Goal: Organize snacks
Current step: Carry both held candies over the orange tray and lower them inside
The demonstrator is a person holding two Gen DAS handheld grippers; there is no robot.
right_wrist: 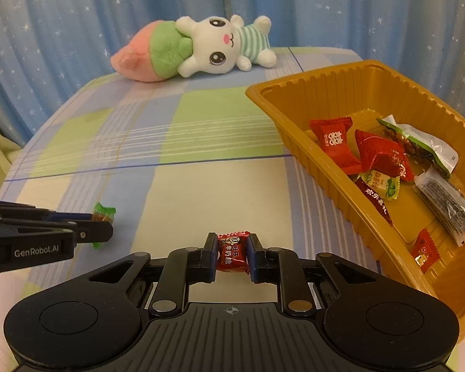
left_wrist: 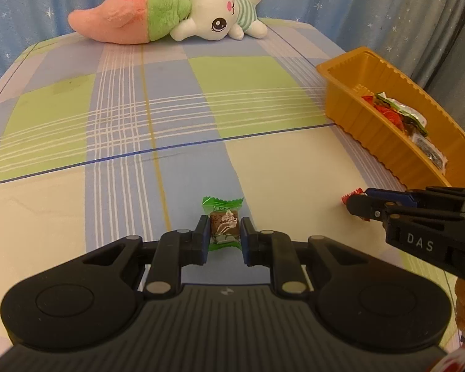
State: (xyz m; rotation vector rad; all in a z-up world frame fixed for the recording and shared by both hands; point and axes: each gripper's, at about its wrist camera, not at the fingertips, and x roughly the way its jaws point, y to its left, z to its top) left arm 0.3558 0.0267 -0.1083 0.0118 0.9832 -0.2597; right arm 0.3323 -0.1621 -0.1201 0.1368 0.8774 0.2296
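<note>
My left gripper (left_wrist: 224,231) is shut on a green-wrapped candy (left_wrist: 223,221) with a brown centre, low over the checked tablecloth. It also shows in the right wrist view (right_wrist: 100,228), at the left, with the green candy (right_wrist: 104,210) between its fingers. My right gripper (right_wrist: 232,252) is shut on a red-wrapped candy (right_wrist: 232,252), just left of the orange tray (right_wrist: 325,167). In the left wrist view the right gripper (left_wrist: 361,206) sits at the right, with the red candy (left_wrist: 352,193) showing at its tip.
The orange tray (left_wrist: 369,130) on the right holds several wrapped snacks (right_wrist: 378,155). A white bunny plush with a pink and green carrot (left_wrist: 170,12) lies at the table's far edge. Blue starred curtains (right_wrist: 77,15) hang behind.
</note>
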